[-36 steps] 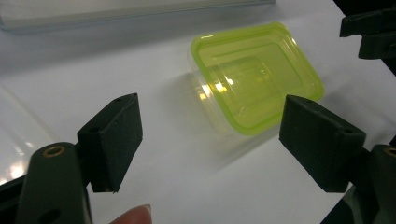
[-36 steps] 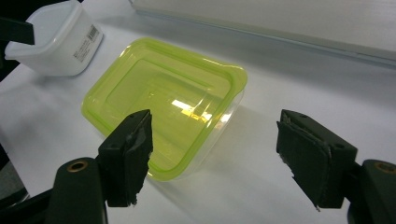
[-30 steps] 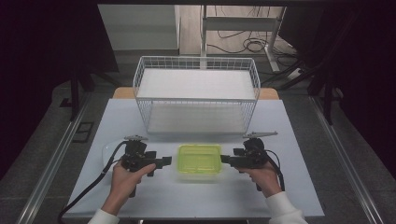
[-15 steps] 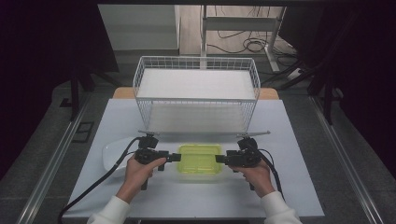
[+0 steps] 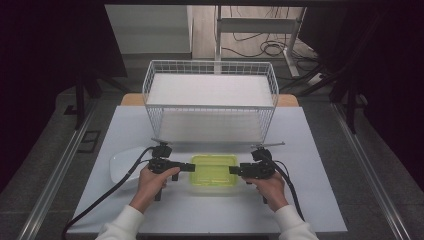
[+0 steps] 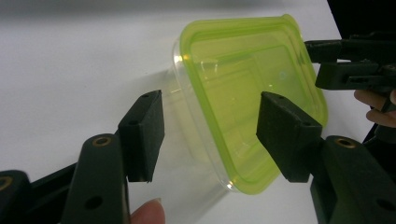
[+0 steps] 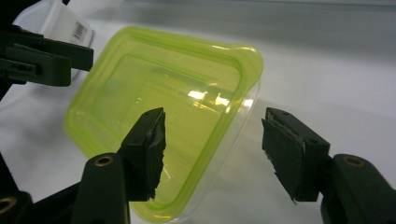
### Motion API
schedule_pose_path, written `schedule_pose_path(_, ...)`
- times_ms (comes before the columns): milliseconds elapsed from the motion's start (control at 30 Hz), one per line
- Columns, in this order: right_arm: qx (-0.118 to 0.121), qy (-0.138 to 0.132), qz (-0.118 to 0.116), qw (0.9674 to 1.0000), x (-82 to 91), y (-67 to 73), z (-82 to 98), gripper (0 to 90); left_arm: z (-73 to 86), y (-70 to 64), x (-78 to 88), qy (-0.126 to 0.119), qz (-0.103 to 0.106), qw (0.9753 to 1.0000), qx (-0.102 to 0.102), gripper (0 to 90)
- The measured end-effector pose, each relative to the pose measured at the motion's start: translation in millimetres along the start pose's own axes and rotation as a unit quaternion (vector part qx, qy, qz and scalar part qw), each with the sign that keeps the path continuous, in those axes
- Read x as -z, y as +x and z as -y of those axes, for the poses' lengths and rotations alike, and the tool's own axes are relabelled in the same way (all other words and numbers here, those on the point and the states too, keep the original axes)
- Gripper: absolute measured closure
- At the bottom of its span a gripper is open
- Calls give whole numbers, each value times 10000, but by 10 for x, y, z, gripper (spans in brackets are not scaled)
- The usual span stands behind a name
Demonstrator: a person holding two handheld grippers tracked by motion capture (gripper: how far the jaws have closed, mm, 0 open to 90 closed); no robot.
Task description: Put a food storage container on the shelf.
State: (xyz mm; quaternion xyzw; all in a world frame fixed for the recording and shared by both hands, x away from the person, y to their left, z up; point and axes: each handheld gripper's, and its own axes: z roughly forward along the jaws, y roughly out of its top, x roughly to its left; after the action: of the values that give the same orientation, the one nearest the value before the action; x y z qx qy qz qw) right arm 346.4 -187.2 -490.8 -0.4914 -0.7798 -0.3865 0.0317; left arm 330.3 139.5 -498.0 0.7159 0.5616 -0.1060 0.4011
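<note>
Now both claws at container.

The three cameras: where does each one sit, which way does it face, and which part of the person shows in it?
High view: above the person's side of the table, facing forward and down on the wire basket; both forearms and hands show.
Left gripper view: rides the left gripper, looks along its fingers at the green-lidded box; a fingertip shows.
Right gripper view: rides the right gripper, looks at the same box from the opposite end.
Both gripper views share the box and each other's gripper.
</note>
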Motion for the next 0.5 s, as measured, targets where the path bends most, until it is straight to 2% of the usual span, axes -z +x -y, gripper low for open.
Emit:
schedule_pose_path(133,-60,38,-65,10000,-35,-13,22,436,-3,21,-37,39,129,9998,109,431)
schedule_pose_path(300,-242,67,-183,9995,-63,-66,42,470,16,49,-103,156,114,9997,159,489)
schedule_pose_path(367,-282,60,-251,9993,-65,-67,45,501,21,55,-120,217,142,9995,168,526)
schedule_pose_path(433,-401,43,-431,9983,-72,-76,44,565,26,47,-142,200,331,9989,259,602)
schedule_pose_path(500,-457,55,-461,9979,-75,-79,46,573,26,46,-146,222,327,9988,285,616)
